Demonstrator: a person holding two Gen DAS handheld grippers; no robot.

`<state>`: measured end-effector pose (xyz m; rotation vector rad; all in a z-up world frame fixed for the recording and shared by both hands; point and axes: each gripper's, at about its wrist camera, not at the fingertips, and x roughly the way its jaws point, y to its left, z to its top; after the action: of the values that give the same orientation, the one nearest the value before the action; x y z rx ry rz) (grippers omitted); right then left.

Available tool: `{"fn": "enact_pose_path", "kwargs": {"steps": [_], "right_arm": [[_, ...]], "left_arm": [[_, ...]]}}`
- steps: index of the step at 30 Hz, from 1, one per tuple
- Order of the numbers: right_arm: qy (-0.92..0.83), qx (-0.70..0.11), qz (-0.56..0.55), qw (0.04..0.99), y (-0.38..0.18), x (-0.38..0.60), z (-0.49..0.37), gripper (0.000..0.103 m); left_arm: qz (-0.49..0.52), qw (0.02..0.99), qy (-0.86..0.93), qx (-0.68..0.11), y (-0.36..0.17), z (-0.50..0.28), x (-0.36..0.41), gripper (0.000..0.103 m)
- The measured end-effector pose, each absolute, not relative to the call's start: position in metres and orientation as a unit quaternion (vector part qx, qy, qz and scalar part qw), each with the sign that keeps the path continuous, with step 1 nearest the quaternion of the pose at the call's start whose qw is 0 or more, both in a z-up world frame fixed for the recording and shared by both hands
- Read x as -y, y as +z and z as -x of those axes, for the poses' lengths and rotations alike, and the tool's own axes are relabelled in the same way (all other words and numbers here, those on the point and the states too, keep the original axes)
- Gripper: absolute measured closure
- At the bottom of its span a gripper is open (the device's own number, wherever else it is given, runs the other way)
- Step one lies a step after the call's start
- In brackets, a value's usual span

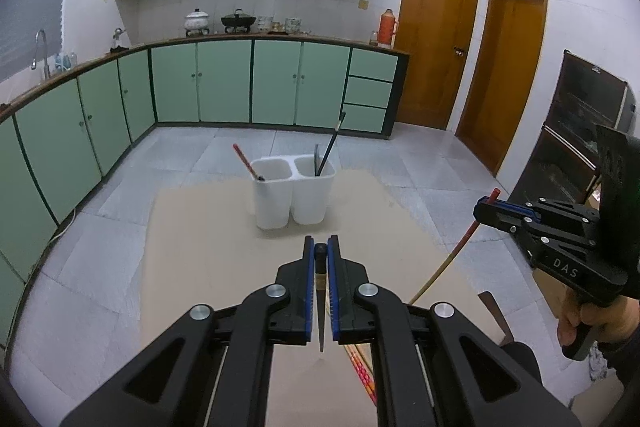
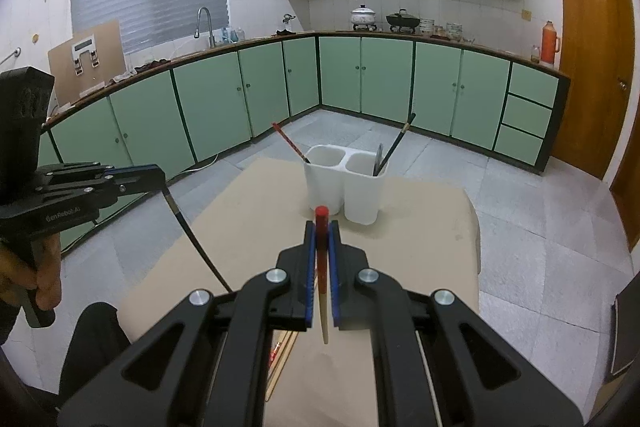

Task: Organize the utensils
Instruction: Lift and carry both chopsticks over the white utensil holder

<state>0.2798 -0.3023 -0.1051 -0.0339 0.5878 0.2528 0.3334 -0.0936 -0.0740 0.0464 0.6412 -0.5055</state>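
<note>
- Kitchen with mint-green cabinets (image 1: 224, 83); work surface is a beige cardboard sheet (image 1: 200, 259) laid over the grey tile floor, with a white two-compartment plastic utensil holder (image 1: 294, 193) near its far middle.
- Holder is already part-loaded: a red-handled chopstick (image 1: 246, 161) leans out of the left compartment, a black chopstick (image 1: 330, 145) and a flat dark utensil (image 1: 316, 161) stand in the right one.
- Left gripper (image 1: 320, 255) is pinched on a black-topped tapered chopstick (image 1: 320, 307), tip hanging down and back towards the near side.
- Right gripper (image 2: 321, 239) is pinched on a red-topped pale chopstick (image 2: 322, 267), gripped close to the red end, with a long pale tail below.
- Risk: both grips sit near the top end, so the long free tail can swing. Tip may catch the holder rim instead of clearing it.
- Risk: thin round stick in flat pads can pivot or slide out if tilted fast.
- Risk: the holder looks light and top-heavy with leaning sticks. A side knock from either gripper could tip it or slide it on the cardboard.
- Risk: mixing colours. By the current sort, red probably goes left and black right; the arms would have to cross or go one at a time, or they could collide.
- Risk: the sticks leaning out of the holder narrow the openings, so an incoming tip could flick one out.
- More loose chopsticks (image 1: 362, 371) lie on the near cardboard and could be nudged off the edge.
</note>
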Motion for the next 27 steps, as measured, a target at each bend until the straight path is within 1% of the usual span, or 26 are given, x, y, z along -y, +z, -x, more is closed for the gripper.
{"fn": "enact_pose_path", "kwargs": {"steps": [11,27], "right_arm": [[0.135,-0.283,0.04,0.949,-0.057,0.298,-0.305,0.098],[0.127,-0.288,0.039,0.948,-0.016,0.309,-0.378,0.098]], "left_arm": [[-0.045,0.927,-0.237,-0.286,-0.036,-0.357,0.103,0.097],[-0.071,0.934,-0.23,-0.264,0.002,-0.417,0.129,0.097]]}}
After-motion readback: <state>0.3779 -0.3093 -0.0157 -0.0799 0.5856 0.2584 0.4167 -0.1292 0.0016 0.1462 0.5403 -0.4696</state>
